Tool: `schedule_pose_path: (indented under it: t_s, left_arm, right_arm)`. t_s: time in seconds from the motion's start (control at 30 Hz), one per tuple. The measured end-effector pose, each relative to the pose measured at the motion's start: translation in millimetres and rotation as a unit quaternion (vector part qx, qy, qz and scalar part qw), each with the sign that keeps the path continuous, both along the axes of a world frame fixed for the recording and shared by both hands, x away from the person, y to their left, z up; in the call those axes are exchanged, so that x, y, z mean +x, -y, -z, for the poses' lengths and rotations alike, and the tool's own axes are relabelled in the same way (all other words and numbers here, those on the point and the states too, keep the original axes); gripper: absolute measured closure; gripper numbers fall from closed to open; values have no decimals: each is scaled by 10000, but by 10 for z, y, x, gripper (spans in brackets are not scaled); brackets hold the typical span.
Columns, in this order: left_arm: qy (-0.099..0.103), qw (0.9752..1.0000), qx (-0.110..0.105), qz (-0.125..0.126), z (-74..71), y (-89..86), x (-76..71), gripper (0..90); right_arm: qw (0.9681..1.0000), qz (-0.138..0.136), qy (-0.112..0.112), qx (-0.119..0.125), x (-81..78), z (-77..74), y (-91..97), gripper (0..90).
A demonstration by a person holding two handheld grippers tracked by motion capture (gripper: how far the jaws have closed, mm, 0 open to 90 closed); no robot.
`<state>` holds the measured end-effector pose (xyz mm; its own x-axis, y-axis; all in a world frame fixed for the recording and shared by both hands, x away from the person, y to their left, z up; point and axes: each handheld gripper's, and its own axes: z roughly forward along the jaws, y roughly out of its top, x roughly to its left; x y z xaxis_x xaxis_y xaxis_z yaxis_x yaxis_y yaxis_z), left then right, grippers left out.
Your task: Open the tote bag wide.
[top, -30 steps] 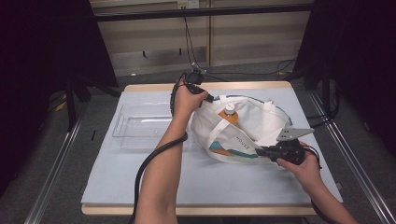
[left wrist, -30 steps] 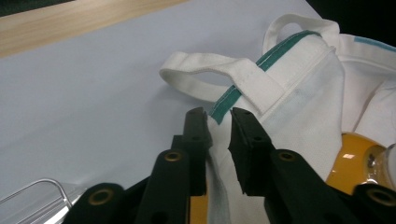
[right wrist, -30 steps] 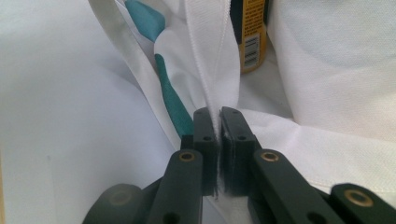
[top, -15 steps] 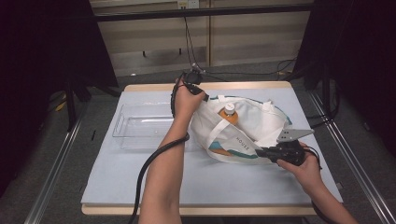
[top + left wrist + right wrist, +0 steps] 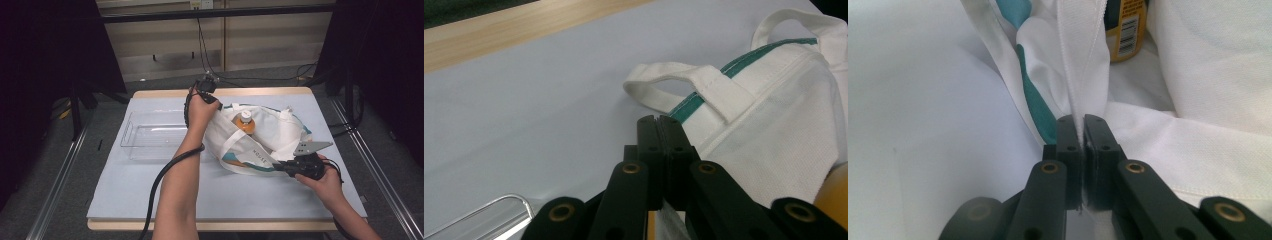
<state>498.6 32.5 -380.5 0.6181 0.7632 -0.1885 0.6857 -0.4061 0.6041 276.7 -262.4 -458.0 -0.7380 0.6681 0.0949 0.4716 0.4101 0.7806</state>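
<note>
the white tote bag point(image 5: 265, 140) lies on the surface point(image 5: 150, 185), right of the clear tray point(image 5: 150, 140), with an orange bottle point(image 5: 244, 121) seen in its open mouth. the bag's far rim is pinched by the left claw point(image 5: 658, 131), jaws pressed together on cloth. a strap is pinched at the near edge by the right claw point(image 5: 1082, 129). the mouth is apparently being held open; next, both grips would need to be pulled apart evenly without slipping.

The bottle point(image 5: 245, 121) sits half sunk in the tote bag point(image 5: 260, 137), its lower body hidden by cloth; in the right gripper view its label point(image 5: 1128, 30) is cut by the top edge. Lettering on the bag's strap point(image 5: 257, 153) is too small to read.
</note>
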Motion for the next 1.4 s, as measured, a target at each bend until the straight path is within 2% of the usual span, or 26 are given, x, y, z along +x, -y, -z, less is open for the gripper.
schedule_pose_path:
  t_s: [0.2,0.3,0.73,0.97,1.03,1.2,1.27,1.4]
  left_arm:
    - [9,10000,-14,7,8,3,-10,896]
    - [7,10000,85,22,13,15,-2,896]
    - [-61,9999,119,-40,110,35,13,895]
    - [-98,9998,164,-116,170,49,19,895]
    - [-100,9996,235,-97,187,51,22,895]
    - [-146,9995,204,-187,233,58,26,895]
    - [-143,9993,279,-181,247,64,30,895]
    - [-172,9993,281,-202,280,73,32,895]
  right_arm:
    - [10000,9,-40,10,4,21,-8,856]
    - [10000,8,-42,6,3,20,-11,855]
    - [10000,-13,-38,-16,9,29,-13,851]
    - [10000,4,-48,-14,8,33,-18,851]
    - [10000,1,-42,-23,8,34,-19,850]
    - [10000,8,-74,1,13,45,-18,853]
    - [10000,20,-77,4,16,50,-15,853]
    - [10000,24,-85,0,20,60,-16,853]
